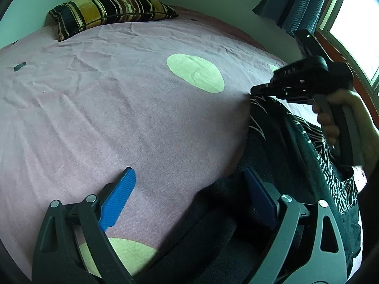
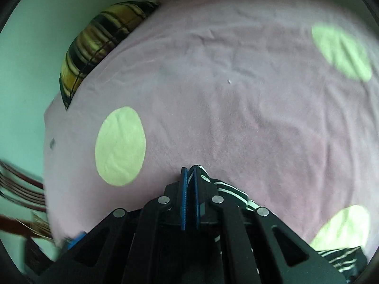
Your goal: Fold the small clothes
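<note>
my left claw (image 1: 189, 198) stands wide apart, its right finger against the dark garment (image 1: 279, 156), nothing pinched. my right claw (image 2: 190, 177) is clamped together on a corner of that garment, which hangs below it and trails to its right. beyond both lies the pink sheet (image 1: 118, 108), then the striped cushion (image 1: 109, 9) farthest off.

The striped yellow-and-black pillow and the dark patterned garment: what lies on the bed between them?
Only bare pink bedsheet with a pale green oval patch, seen in the left wrist view, between pillow and garment.
</note>
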Action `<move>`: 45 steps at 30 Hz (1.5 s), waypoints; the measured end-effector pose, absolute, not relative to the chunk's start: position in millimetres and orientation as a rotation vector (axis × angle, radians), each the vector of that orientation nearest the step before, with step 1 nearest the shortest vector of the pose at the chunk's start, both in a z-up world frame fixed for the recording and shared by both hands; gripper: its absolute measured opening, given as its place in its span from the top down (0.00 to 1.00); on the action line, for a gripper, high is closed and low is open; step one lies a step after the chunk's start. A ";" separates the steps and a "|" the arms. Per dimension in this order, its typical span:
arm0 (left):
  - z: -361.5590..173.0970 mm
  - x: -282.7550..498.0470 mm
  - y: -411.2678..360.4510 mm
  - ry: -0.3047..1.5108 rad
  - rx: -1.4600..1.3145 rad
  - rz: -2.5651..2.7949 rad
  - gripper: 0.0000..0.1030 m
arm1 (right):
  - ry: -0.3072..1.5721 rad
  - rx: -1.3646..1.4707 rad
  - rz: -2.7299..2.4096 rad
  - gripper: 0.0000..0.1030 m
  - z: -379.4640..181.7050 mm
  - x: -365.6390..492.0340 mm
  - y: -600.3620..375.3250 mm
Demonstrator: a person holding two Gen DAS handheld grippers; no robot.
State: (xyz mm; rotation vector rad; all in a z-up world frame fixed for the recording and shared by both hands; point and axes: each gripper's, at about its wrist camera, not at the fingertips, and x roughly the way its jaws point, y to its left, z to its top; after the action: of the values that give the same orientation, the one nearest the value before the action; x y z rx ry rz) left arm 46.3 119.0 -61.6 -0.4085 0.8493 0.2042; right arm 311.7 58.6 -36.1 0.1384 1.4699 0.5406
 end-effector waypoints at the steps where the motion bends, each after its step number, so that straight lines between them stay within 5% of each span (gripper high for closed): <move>1: -61.6 46.5 118.9 0.850 -0.408 0.205 0.10 | 1.511 0.235 0.536 0.95 -41.8 318.0 48.8; 4: -61.9 47.6 119.5 0.854 -0.405 0.206 0.10 | 1.631 0.638 0.500 0.94 -68.1 336.4 1.0; 6: -61.7 48.2 119.2 0.855 -0.398 0.208 0.10 | 1.492 0.624 0.356 0.89 -57.2 349.0 -33.0; 10: -62.0 48.9 120.9 0.855 -0.400 0.208 0.10 | 1.301 0.786 0.276 0.58 -40.4 352.2 -82.6; 14: -62.2 48.6 121.1 0.853 -0.399 0.205 0.10 | 1.182 0.720 0.361 0.58 -6.5 323.7 -87.2; 19: -61.8 47.9 121.0 0.849 -0.403 0.198 0.09 | 1.061 0.561 0.364 0.44 48.0 227.2 -100.4; 34: -41.5 27.7 141.8 0.860 -0.547 0.025 0.07 | 0.867 0.580 -0.239 0.39 102.3 -173.4 -301.8; 45: -27.4 -91.2 168.9 0.961 -0.268 -0.169 0.07 | 0.873 0.746 -0.194 0.39 74.8 -288.5 -319.7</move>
State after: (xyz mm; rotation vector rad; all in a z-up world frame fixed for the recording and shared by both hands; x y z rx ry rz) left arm -91.2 168.9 -27.4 -0.2684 0.9608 -0.1693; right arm -288.5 -319.7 74.8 0.7461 0.8727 -0.1941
